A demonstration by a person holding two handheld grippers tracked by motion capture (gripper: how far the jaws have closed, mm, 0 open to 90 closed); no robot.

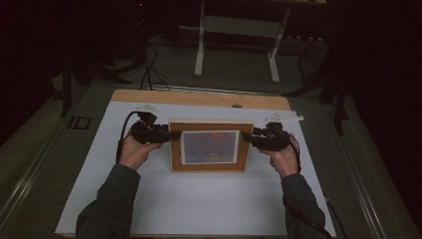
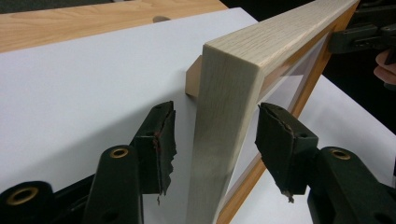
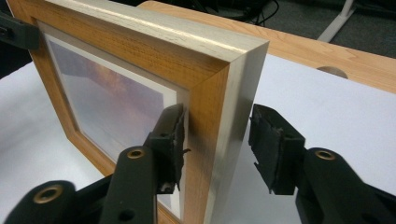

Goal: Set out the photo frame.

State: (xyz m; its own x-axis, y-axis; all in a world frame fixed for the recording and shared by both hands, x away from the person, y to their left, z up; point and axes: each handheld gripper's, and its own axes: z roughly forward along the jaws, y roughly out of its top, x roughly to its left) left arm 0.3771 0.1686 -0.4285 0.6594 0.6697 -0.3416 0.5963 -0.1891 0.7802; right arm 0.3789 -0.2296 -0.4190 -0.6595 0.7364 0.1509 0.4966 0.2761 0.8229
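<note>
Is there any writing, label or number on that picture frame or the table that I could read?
None: no readable text anywhere.
The picture frame holds a hazy orange and purple image with no caption.
The white table mat is blank.
The black claws bear no visible markings.

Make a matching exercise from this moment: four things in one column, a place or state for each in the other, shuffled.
1. picture frame
2. left gripper
3. right gripper
4. white sheet

A. jaws open astride the frame's right edge
B. spread over the wooden tabletop
C. standing upright between both grippers
D. jaws open astride the frame's left edge

Pairs: 1-C, 2-D, 3-A, 4-B
</note>
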